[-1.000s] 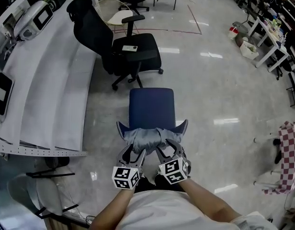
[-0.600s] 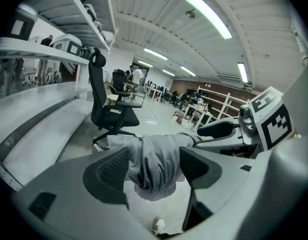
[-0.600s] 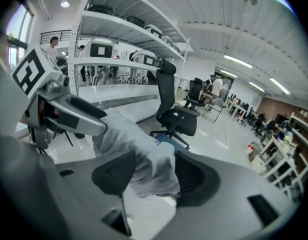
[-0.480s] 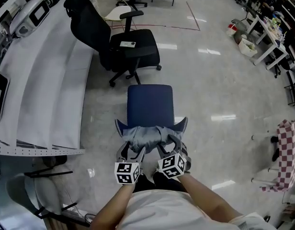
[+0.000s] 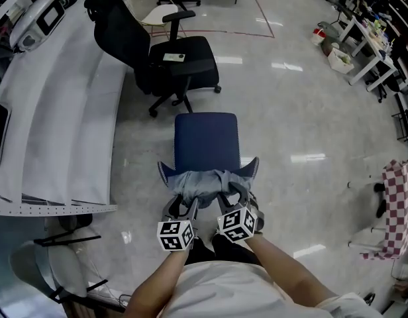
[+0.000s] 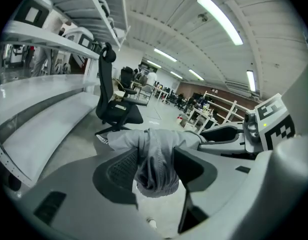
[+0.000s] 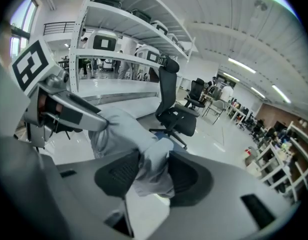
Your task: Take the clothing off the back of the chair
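Observation:
A grey garment (image 5: 203, 183) lies bunched over the back of a blue chair (image 5: 206, 141), right in front of me in the head view. My left gripper (image 5: 184, 204) reaches onto the garment's left part, its jaws closing with a fold of the cloth (image 6: 156, 176) pinched between the pads. My right gripper (image 5: 229, 201) is on the garment's right part, also closing, and a fold of cloth (image 7: 149, 176) fills the gap between its pads. The two grippers sit side by side, close together. The chair back itself is hidden under the cloth.
A black office chair (image 5: 171, 58) stands beyond the blue one. A long white curved counter (image 5: 58, 111) runs along the left. A red-checked cloth on a rack (image 5: 399, 204) is at the right edge, and white tables (image 5: 363, 52) stand far right. Glossy floor surrounds the chair.
Both grippers have sunk a little onto the bunched garment. The garment still hangs over the chair back.

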{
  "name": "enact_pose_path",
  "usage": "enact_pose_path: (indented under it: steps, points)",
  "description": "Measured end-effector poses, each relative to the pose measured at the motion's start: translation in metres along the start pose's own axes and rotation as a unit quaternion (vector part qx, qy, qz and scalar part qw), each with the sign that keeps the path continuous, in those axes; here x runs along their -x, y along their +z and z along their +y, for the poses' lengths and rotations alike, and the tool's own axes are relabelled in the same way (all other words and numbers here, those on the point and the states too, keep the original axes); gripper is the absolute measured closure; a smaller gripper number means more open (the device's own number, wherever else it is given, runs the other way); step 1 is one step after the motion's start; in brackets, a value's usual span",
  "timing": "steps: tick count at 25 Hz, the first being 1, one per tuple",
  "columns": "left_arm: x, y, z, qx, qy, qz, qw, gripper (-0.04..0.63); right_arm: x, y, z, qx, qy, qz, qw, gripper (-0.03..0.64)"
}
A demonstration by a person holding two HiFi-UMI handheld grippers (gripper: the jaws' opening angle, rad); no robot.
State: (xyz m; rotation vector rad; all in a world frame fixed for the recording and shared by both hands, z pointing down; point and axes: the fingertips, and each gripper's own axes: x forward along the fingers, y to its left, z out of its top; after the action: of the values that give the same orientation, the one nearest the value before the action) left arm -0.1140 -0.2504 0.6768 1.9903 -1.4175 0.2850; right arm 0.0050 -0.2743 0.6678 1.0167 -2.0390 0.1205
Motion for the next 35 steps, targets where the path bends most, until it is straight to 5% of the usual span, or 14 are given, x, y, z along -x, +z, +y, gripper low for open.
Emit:
enact_pose_path:
  steps: [4, 6, 12, 21, 35]
  points:
    - [0.001, 0.001, 0.002, 0.025, -0.013, -0.003, 0.9996, 0.405, 0.006, 0.006, 0.003, -0.011, -0.004, -0.01, 1.0, 0.475]
    - [0.004, 0.003, -0.001, 0.026, -0.024, -0.008, 0.9993, 0.456, 0.009, 0.007, 0.005, -0.017, -0.005, -0.015, 1.0, 0.559]
    - [0.012, 0.013, -0.014, 0.031, -0.057, -0.026, 0.9976, 0.554, 0.015, 0.009, 0.004, -0.05, 0.008, -0.018, 0.999, 0.58]
    - [0.035, 0.044, -0.045, 0.029, -0.081, -0.07, 0.9938, 0.56, 0.051, 0.027, -0.011, -0.114, 0.011, -0.068, 0.991, 0.581]
    - [0.055, 0.066, -0.072, 0.028, -0.046, -0.121, 0.9912, 0.56, 0.073, 0.042, -0.012, -0.099, 0.078, -0.134, 0.983, 0.581]
